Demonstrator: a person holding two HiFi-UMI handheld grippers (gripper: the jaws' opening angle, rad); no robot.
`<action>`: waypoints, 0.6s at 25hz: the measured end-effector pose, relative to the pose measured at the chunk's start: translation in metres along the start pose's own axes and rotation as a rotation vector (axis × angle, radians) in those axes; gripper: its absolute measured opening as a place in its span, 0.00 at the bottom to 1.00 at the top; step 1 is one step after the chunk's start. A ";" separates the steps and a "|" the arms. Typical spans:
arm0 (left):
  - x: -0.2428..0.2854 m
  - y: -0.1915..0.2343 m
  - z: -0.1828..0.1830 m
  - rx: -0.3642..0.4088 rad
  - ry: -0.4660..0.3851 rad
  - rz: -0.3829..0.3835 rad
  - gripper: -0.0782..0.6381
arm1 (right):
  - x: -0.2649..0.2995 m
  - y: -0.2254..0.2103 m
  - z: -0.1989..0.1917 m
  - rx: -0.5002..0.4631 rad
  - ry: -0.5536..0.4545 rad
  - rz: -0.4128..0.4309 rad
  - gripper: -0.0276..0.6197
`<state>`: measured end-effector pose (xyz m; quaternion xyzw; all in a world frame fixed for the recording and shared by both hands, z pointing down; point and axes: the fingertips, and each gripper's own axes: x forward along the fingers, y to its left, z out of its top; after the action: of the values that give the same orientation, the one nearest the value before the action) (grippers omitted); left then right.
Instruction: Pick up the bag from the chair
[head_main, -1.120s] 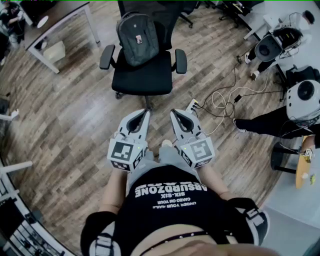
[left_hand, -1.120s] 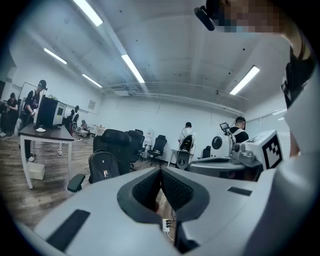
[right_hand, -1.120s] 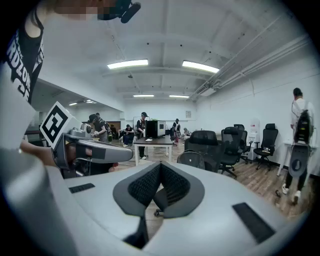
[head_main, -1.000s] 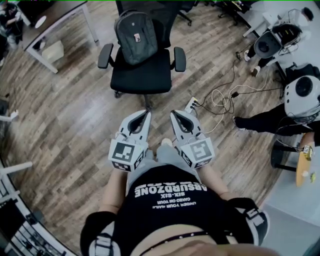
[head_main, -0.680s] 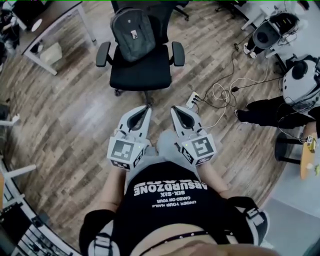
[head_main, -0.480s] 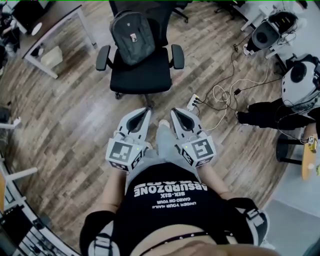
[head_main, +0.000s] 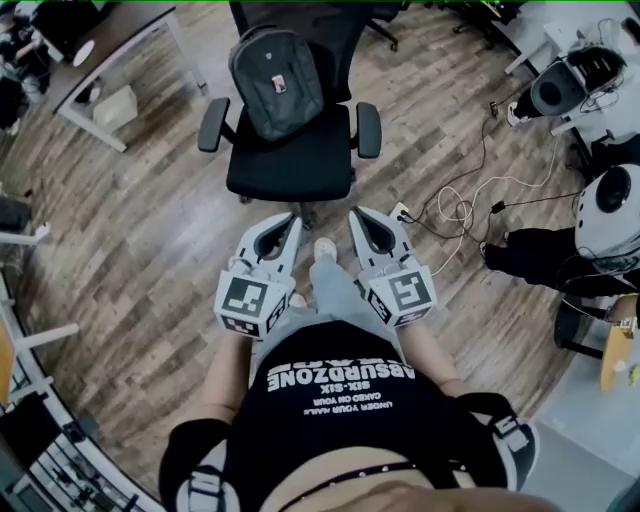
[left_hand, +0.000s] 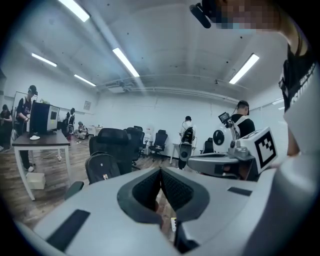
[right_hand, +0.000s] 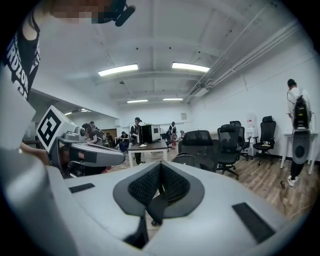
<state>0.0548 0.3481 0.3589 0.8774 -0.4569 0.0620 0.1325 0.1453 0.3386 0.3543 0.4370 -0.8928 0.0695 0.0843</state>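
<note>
**A:** Where is the bag?

**B:** The grey backpack (head_main: 277, 82) stands upright on the seat of the black office chair (head_main: 290, 165). It leans on the chair's backrest, between its two armrests.

**A:** How would you do the approach well?

**B:** Come in square to the chair's front and get the jaws apart before arriving. I would aim for the top of the pack, up by the top of the backrest. A carry loop likely sits there, though I cannot make one out. Then lift straight up, clear of the armrests. The chair will probably roll or swivel if shoved, so don't push into it.

**A:** And the tools?

**B:** The left gripper (head_main: 290, 217) and right gripper (head_main: 357, 213) are side by side in front of the chair, short of its seat. Each has its jaws pinched fully together, with nothing between the pads and nothing touched. Mind the power strip (head_main: 405, 212) and cables on the floor, right of the chair's base.
</note>
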 end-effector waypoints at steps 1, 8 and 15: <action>0.010 0.004 0.005 -0.012 -0.005 0.006 0.13 | 0.007 -0.011 0.004 0.003 -0.007 0.008 0.07; 0.076 0.037 0.039 -0.049 -0.042 0.073 0.13 | 0.066 -0.066 0.040 -0.019 -0.053 0.091 0.07; 0.120 0.046 0.041 -0.079 -0.047 0.135 0.13 | 0.095 -0.106 0.035 -0.029 -0.039 0.165 0.07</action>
<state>0.0855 0.2163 0.3556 0.8398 -0.5203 0.0318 0.1517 0.1685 0.1945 0.3457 0.3621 -0.9281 0.0547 0.0673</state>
